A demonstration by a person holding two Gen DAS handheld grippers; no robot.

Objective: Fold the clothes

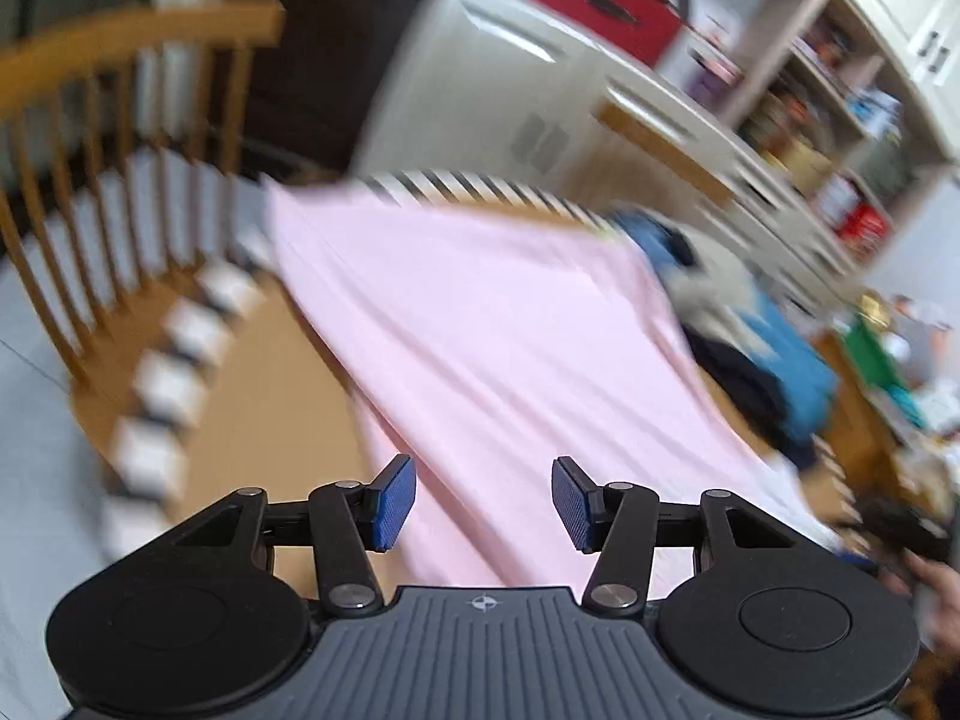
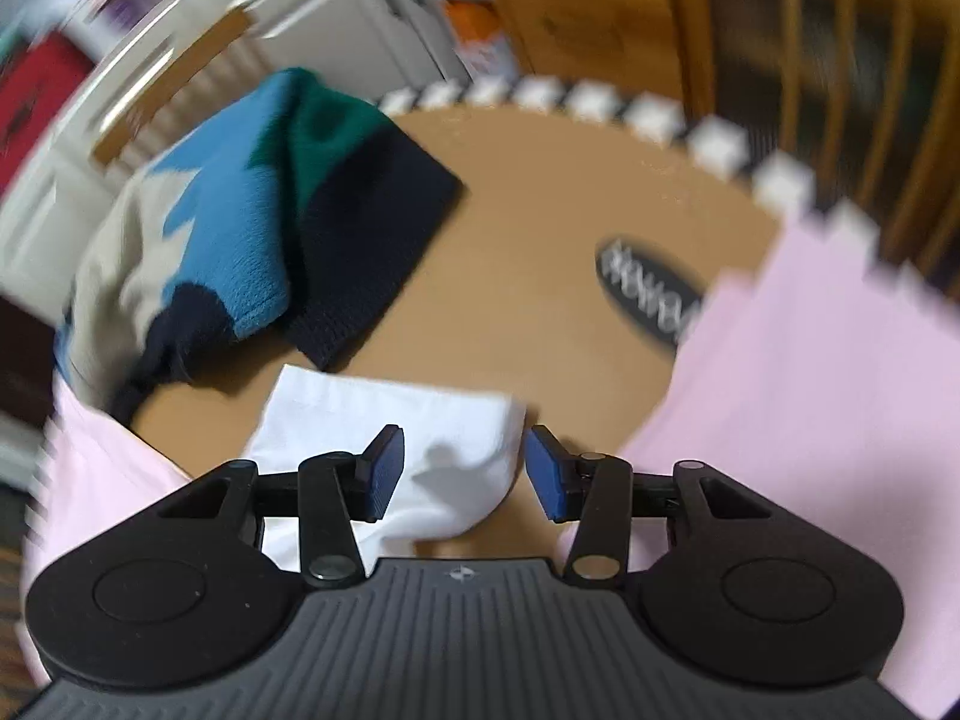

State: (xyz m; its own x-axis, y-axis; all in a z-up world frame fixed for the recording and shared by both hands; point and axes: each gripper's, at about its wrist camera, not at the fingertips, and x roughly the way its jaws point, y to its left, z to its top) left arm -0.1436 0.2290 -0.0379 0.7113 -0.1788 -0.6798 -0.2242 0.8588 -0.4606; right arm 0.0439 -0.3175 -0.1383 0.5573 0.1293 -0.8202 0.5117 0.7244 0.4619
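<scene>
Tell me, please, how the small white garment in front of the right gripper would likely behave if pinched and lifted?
The white garment looks soft and rumpled, so it would probably droop. It seems thin, likely light. On the smooth table, a push may slide or bunch it.

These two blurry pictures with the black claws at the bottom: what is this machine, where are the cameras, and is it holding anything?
There is no robot here. A person holds a hand tool in each hand, each with two fingers tipped by blue pads and a wide-angle camera looking along them. The blur comes from motion.

One picture is from the left gripper. Its jaws are open with nothing between them. Below it a pink cloth lies spread over a round wooden table, with a chair behind.

The other is from the right gripper, also open and empty. Under it lies a white cloth; farther off, a blue, green and navy garment. The pink cloth shows at the sides.

The job is folding clothes; nothing is held now.
</scene>
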